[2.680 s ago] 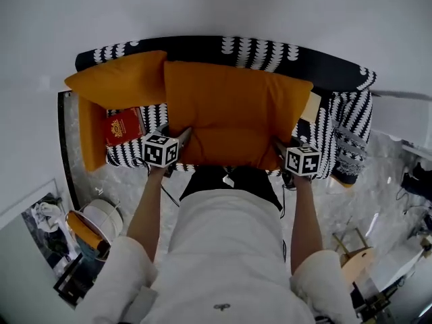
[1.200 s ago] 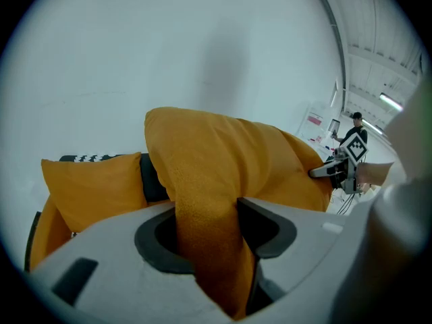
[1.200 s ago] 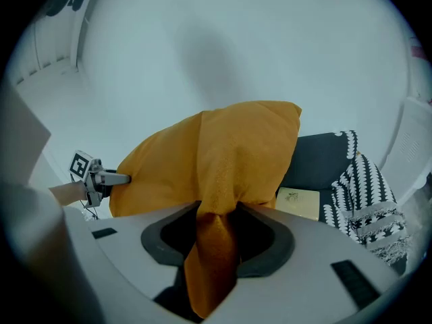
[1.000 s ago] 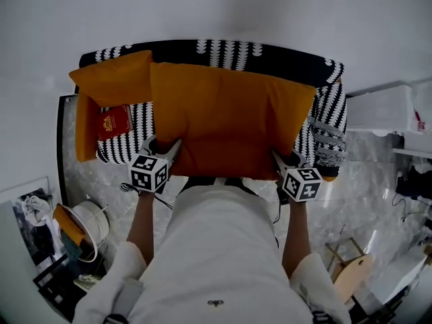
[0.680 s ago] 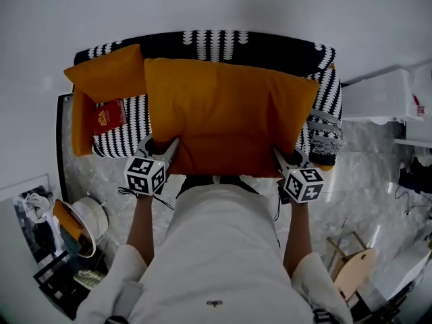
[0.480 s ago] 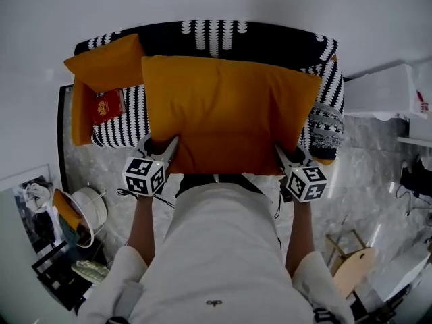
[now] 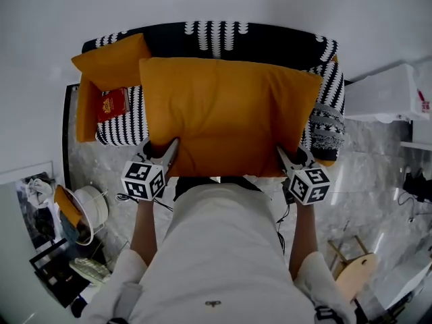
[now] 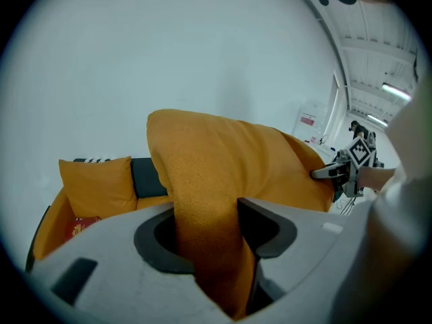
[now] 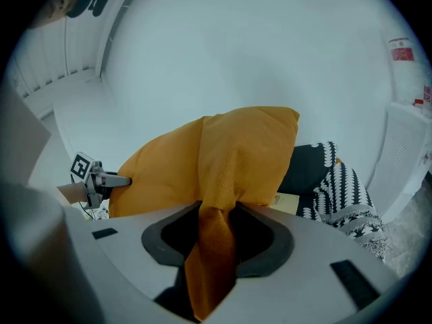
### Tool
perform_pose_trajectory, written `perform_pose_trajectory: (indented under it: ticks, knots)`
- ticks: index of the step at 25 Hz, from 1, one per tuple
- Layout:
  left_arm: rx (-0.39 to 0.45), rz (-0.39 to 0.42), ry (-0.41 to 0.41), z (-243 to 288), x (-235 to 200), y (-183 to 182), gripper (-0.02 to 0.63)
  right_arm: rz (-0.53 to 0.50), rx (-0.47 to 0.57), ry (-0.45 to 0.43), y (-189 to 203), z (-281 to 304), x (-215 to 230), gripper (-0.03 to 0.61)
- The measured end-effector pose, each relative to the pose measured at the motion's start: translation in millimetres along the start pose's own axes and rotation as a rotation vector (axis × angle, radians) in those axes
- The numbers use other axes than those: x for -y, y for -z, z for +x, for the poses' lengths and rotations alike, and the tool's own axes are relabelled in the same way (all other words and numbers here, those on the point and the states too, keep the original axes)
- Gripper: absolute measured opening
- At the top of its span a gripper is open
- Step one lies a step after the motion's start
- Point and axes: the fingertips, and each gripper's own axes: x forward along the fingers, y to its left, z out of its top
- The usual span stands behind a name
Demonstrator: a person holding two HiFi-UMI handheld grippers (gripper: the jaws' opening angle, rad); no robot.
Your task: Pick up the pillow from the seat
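Observation:
A large orange pillow (image 7: 229, 117) hangs in the air above the black-and-white patterned seat (image 7: 324, 123), held flat between both grippers. My left gripper (image 7: 164, 155) is shut on the pillow's near left corner; in the left gripper view the orange fabric (image 8: 202, 241) is pinched between the jaws. My right gripper (image 7: 285, 158) is shut on the near right corner, with the fabric (image 9: 212, 248) bunched between its jaws. Each gripper view shows the other gripper across the pillow.
A second orange cushion (image 7: 111, 59) leans at the seat's left end, with a red book (image 7: 113, 104) below it and an orange armrest (image 7: 86, 117). A beige booklet (image 9: 287, 202) lies on the seat. Clutter and a round basket (image 7: 84, 211) stand on the floor at left.
The pillow has risen off the seat and now covers more of it in the head view. Both grippers kept their hold on the corners and moved slightly toward me.

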Motion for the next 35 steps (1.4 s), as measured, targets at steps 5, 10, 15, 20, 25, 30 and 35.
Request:
perform_pose_trajectory:
  ticks: [5, 10, 15, 20, 25, 30, 35]
  knots:
    - [0.027, 0.012, 0.007, -6.4, -2.6, -10.2, 0.206, -0.017, 0.029, 0.013, -10.7, -4.0, -7.2, 0.149]
    - [0.053, 0.02, 0.006, -16.0, -8.1, -15.8, 0.206, -0.032, 0.048, 0.027, -16.8, -7.2, -18.2, 0.143]
    - [0.057, 0.009, 0.014, -22.9, -8.5, -10.6, 0.207, -0.048, 0.044, 0.039, -15.9, -12.9, -25.4, 0.143]
    - [0.059, 0.007, 0.019, -26.8, -5.6, -5.2, 0.209, -0.052, 0.039, 0.042, -10.0, -17.1, -27.2, 0.137]
    - [0.06, 0.016, 0.019, -29.6, -4.2, -2.1, 0.21, -0.042, 0.043, 0.045, -4.2, -21.3, -29.6, 0.135]
    - [0.064, 0.018, 0.019, -31.3, -2.6, 0.3, 0.215, -0.043, 0.041, 0.047, -1.2, -24.2, -30.4, 0.135]
    - [0.063, 0.012, 0.018, -30.5, -0.6, 2.0, 0.215, -0.045, 0.04, 0.047, -0.8, -25.8, -28.4, 0.135]
